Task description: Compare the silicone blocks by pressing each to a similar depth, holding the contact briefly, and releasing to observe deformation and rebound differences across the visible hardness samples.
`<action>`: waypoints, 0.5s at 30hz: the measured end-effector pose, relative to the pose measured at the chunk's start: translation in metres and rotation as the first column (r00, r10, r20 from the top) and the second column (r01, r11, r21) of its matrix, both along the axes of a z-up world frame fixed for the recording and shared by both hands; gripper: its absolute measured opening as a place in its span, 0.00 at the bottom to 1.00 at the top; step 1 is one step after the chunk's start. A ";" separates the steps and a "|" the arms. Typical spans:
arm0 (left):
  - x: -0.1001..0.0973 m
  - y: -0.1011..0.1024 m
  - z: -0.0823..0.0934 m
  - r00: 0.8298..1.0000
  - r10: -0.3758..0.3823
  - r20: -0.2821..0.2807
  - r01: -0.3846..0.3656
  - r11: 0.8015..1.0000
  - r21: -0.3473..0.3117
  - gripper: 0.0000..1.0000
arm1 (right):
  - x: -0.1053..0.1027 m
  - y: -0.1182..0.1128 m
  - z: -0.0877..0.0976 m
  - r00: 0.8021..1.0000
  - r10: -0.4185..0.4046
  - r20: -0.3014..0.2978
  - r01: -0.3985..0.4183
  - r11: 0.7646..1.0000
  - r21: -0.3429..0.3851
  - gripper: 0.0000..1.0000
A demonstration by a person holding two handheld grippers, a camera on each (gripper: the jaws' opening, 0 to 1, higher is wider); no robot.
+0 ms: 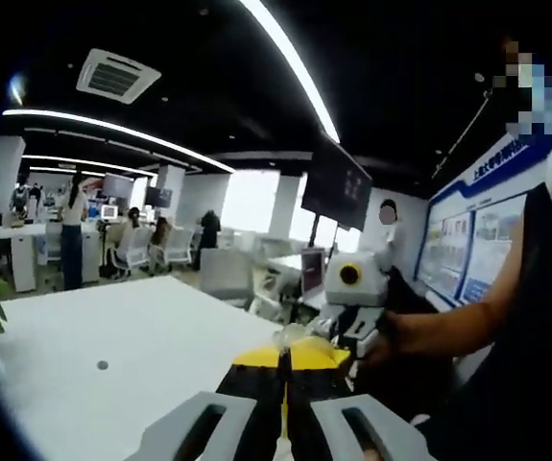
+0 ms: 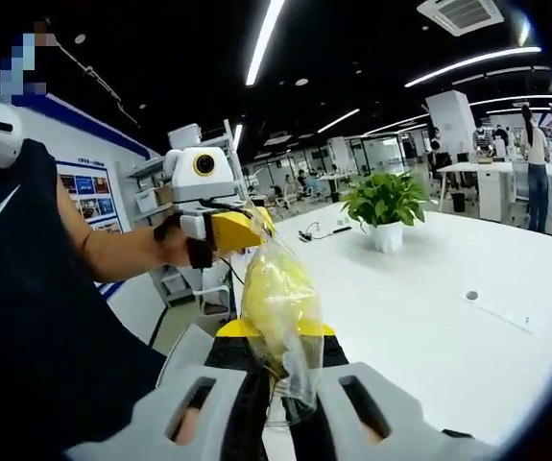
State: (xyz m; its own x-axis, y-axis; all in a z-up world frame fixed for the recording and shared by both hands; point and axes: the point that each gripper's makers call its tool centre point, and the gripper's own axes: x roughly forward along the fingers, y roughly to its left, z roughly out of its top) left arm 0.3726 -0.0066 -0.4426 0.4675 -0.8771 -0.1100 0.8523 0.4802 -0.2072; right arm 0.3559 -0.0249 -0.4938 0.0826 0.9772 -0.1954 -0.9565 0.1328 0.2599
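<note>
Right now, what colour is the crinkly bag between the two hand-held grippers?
Yellow inside see-through plastic; the bag shows best in the right gripper view.

both views low, close, facing each other across shared white table (image 1: 151, 336) edge.

Your yellow bag (image 2: 277, 307) hides whatever it holds; its lower end disappears between your right tool (image 2: 280, 384) jaws.

Showing two grippers (image 2: 280, 379) (image 2: 247, 226), one clear bag (image 2: 277, 298) with yellow contents pinched between them, one white bench (image 2: 420, 288), one potted plant (image 2: 385, 206), one hanging dark screen (image 1: 336, 182), two ceiling vents (image 1: 117, 75) (image 2: 465, 13), several office chairs (image 1: 132, 250).
</note>
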 end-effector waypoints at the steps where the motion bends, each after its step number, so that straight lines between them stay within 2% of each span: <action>1: -0.001 0.000 0.000 1.000 -0.005 -0.003 0.005 1.000 -0.004 0.00 | -0.002 0.000 0.000 1.000 0.014 -0.016 -0.014 1.000 0.008 0.00; 3: -0.003 -0.001 0.002 1.000 -0.012 -0.011 0.012 1.000 -0.021 0.00 | -0.003 -0.001 0.002 1.000 0.023 0.008 -0.023 1.000 0.017 0.01; 4: -0.003 -0.001 0.002 1.000 -0.009 -0.009 0.009 1.000 -0.027 0.00 | 0.000 -0.001 0.003 0.996 0.010 0.085 -0.012 1.000 0.015 0.02; 6: -0.001 0.000 0.003 1.000 0.014 -0.017 -0.015 0.999 -0.031 0.00 | -0.003 0.000 0.003 0.998 0.019 0.060 -0.020 1.000 0.021 0.05; 8: 0.001 0.000 0.004 0.999 0.051 0.015 -0.051 0.999 -0.018 0.00 | 0.001 0.001 0.002 0.998 0.007 0.064 -0.010 0.999 0.046 0.07; 10: -0.001 -0.003 0.007 0.999 0.050 0.013 -0.050 0.998 -0.027 0.00 | 0.005 0.000 0.003 0.999 -0.001 0.039 -0.001 0.998 0.063 0.09; 15: -0.002 -0.005 0.012 0.999 0.031 0.012 -0.031 0.999 -0.035 0.00 | 0.005 0.000 0.006 0.999 -0.011 0.048 0.007 0.996 0.086 0.15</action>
